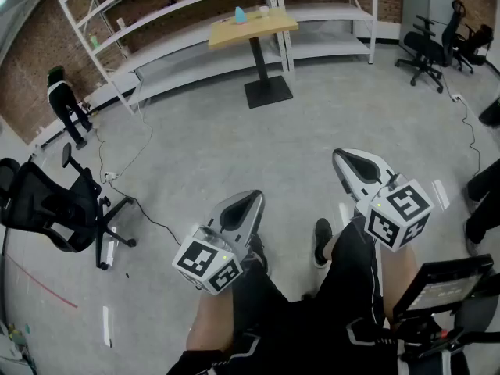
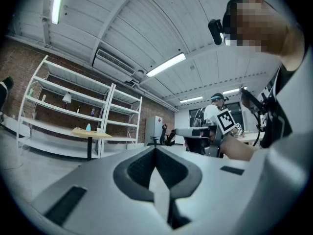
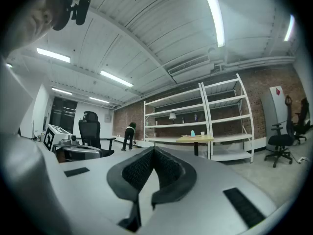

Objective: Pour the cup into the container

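Showing square markers (image 1: 207, 266), closed: left hand-held gripper (image 1: 252, 198); right hand-held gripper (image 1: 341, 157).

**Left gripper** (image 1: 248, 201), **right gripper** (image 1: 349, 162), lower centre of the head view: pale grey moulded shells, each tapering to a rounded nose. A dark grey collar rings the fingers (image 3: 139, 173), whose inner faces have a black dimpled texture. Black rectangular inset strips (image 3: 243, 207) flank the collar.

**Left marker cube** (image 1: 207, 264), **right marker cube** (image 1: 400, 213): white, printed with black square patterns.

**Clothing**, bottom centre: black shorts (image 1: 312, 319) with white trim and black shoes (image 1: 322, 241).
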Demonstrator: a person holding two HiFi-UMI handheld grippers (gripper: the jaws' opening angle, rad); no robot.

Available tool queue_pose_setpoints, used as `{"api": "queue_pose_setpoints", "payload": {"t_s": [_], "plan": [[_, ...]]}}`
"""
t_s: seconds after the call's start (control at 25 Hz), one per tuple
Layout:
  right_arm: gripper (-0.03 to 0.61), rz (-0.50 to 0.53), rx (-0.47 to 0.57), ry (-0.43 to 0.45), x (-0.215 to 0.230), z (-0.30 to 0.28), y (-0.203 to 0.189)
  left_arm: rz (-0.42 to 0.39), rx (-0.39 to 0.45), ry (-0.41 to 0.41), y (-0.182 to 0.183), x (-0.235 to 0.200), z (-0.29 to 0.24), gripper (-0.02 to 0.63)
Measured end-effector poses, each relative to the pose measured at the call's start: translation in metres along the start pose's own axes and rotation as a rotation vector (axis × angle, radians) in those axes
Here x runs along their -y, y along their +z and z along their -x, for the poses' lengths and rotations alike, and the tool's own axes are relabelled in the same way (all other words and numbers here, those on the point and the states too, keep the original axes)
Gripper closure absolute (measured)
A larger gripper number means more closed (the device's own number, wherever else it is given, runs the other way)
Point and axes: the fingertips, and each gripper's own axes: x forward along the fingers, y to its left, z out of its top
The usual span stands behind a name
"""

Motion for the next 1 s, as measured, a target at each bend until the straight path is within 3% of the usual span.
{"api": "queue_pose_setpoints", "payload": {"t_s": [0.16,0.56,0.84,1.0], "plan": [[0.577,-0.001,-0.006,0.005,-0.001,0.000,-0.002,0.012,0.010,0.026,0.001,-0.005,0.003,0.612],[0.577,0.000,-0.013,0.006,0.000,0.000,-0.005,0.016,-0.004,-0.007,-0.003,0.000,0.002,0.612],[0.577,-0.002,-0.012,0.003,-0.001,0.000,-0.002,0.064,-0.016,-0.042,-0.005,0.000,0.004,0.612],[0.577,-0.005,-0.009,0.002,-0.001,0.000,-0.001,0.054,-0.039,-0.027,-0.010,-0.003,0.002,0.612]]}}
